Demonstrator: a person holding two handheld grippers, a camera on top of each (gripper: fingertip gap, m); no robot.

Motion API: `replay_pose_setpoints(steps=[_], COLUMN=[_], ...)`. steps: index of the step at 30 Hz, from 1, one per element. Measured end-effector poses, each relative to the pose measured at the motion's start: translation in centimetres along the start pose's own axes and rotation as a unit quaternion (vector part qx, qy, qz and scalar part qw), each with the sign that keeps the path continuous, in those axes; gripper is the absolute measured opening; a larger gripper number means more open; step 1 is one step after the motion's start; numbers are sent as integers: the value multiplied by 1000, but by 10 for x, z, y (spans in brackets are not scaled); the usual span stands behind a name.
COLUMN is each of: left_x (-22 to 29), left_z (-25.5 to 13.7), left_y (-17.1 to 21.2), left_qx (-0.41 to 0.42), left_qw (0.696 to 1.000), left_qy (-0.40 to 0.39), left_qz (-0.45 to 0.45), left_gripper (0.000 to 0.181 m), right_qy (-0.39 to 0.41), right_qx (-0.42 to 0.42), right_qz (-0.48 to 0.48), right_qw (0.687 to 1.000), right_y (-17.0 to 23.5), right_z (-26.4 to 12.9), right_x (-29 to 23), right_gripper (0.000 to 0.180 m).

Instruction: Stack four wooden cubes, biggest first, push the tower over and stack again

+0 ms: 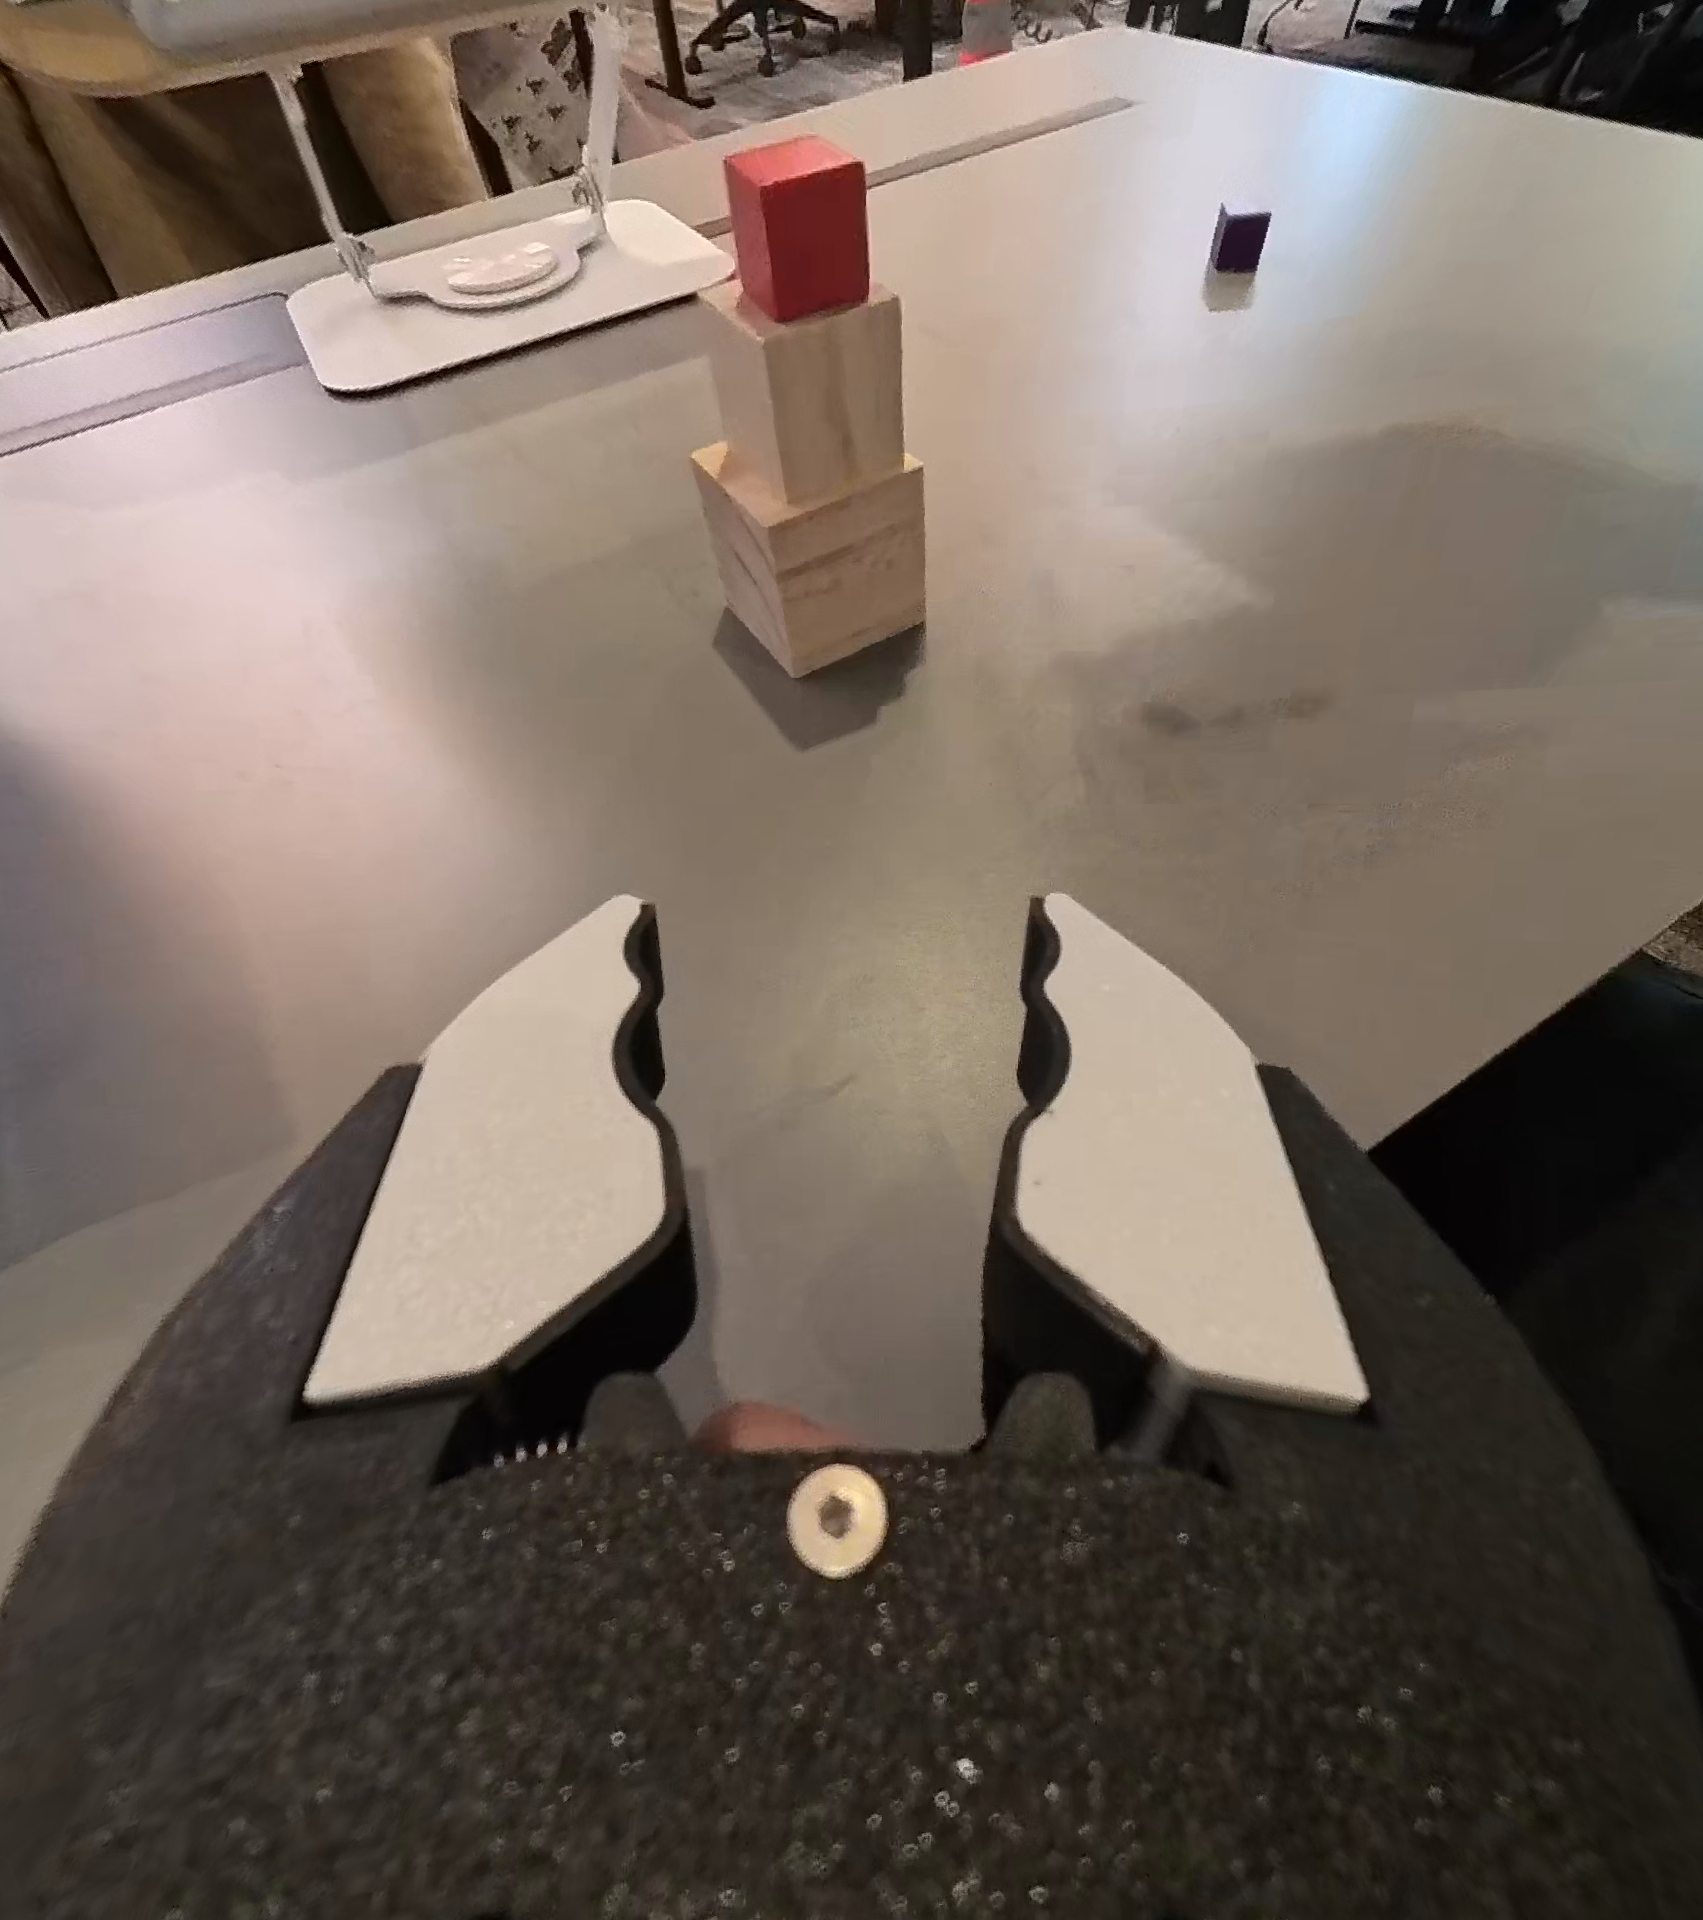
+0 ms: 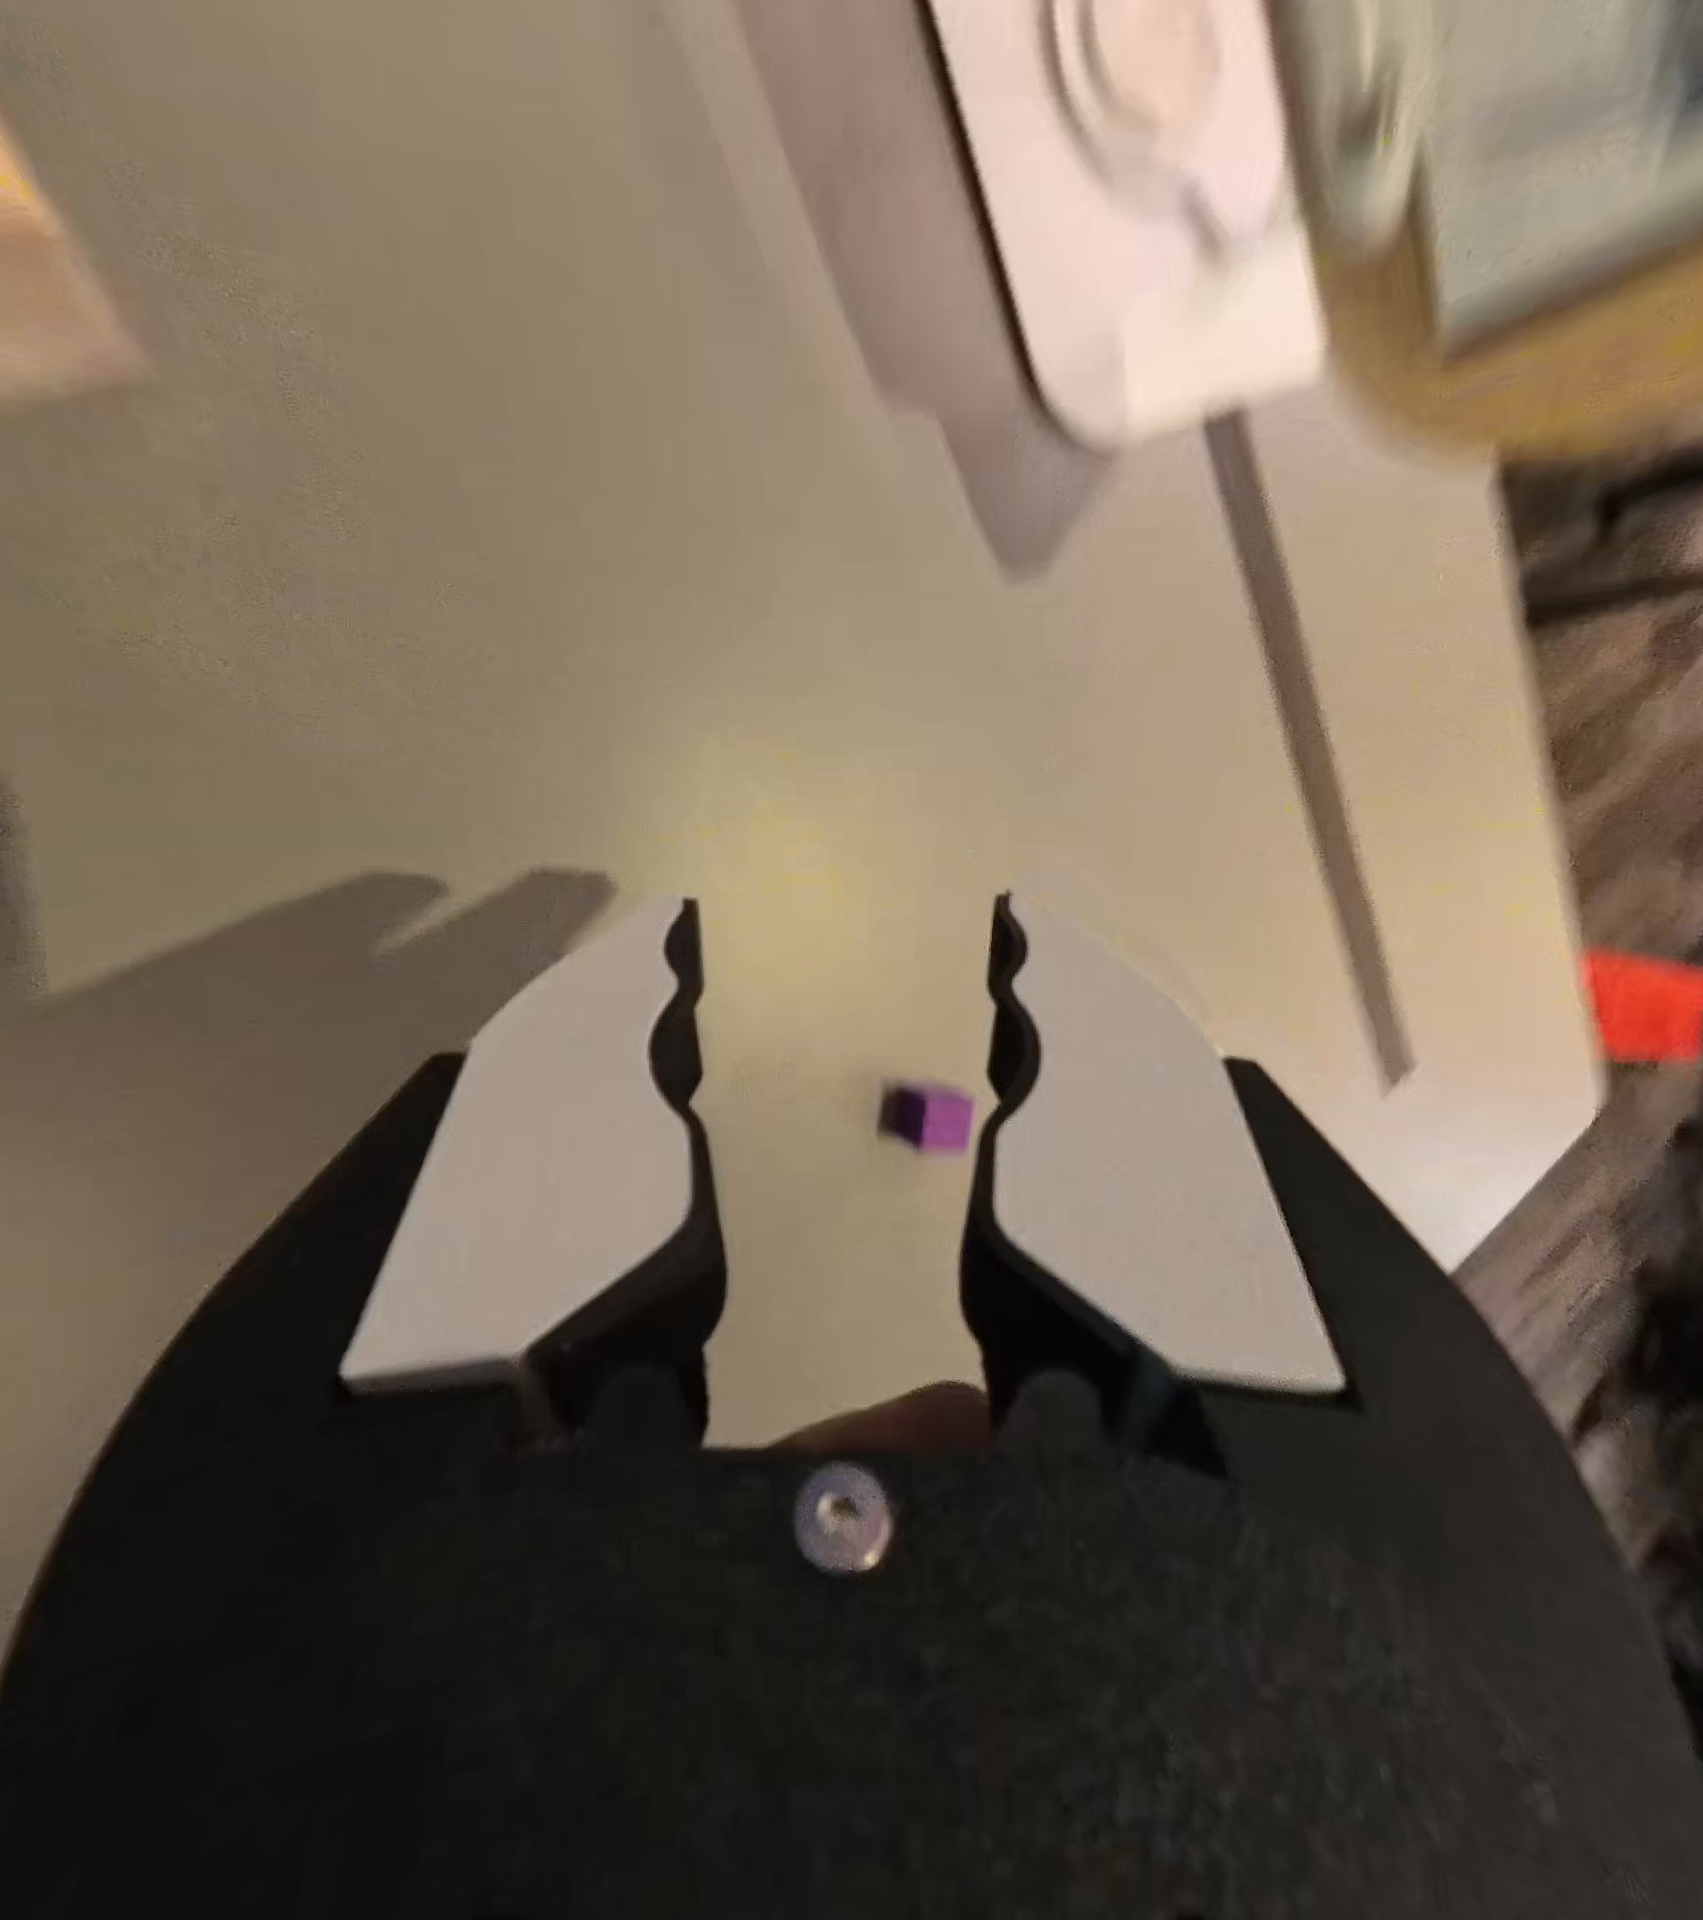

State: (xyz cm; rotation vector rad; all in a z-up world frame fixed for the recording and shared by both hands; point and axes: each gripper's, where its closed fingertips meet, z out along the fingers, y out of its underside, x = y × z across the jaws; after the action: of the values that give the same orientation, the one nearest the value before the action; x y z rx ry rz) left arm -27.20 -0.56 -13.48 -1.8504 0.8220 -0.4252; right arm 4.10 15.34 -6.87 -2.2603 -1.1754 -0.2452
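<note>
A tower of three cubes stands on the grey table (image 1: 1242, 520): a large plain wooden cube (image 1: 816, 561) at the bottom, a smaller plain wooden cube (image 1: 826, 395) on it, and a red cube (image 1: 800, 229) on top. A small purple cube (image 1: 1240, 239) sits alone on the table to the right of the tower. My left gripper (image 1: 842, 914) is open and empty, well short of the tower. My right gripper (image 2: 842, 909) is open and empty, high above the purple cube (image 2: 928, 1114), which shows between its fingers, close to the right one. The right wrist view is blurred.
A white monitor stand base (image 1: 514, 291) sits at the back left behind the tower; it also shows in the right wrist view (image 2: 1086, 260). The table's right edge (image 1: 1657, 914) drops to a dark floor. A groove (image 2: 1304, 748) runs along the table's far side. My hands' fingertips stand some 35 centimeters from each other.
</note>
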Motion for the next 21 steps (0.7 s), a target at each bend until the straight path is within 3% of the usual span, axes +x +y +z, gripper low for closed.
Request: replay_pose_setpoints(steps=[3,5,10,12,13,16,21], left_x=[0,0,0,0,0,0,1], left_z=[2,4,6,7,8,9,11], left_y=[1,3,6,8,9,12,13], left_qx=[-3,-8,-16,-18,-21,-26,-27], left_qw=[1000,1000,1000,1000,1000,1000,1000], left_qy=[1,-1,-8,-8,-8,-7,-4], left_qz=[-1,4,13,13,13,14,14], left_gripper=[66,66,66,66,66,66,65], right_qy=[-24,-36,-68,-89,-90,-85,-74], right_qx=[-67,-72,-62,-88,-91,-66,44], right_qz=[50,66,112,108,105,87,-6], right_qw=[996,995,989,986,986,990,996], right_y=[80,109,126,135,135,107,-11], right_z=[39,58,82,89,89,73,14], right_x=[26,35,39,33,33,36,4], right_gripper=[53,51,47,23,22,22,22])
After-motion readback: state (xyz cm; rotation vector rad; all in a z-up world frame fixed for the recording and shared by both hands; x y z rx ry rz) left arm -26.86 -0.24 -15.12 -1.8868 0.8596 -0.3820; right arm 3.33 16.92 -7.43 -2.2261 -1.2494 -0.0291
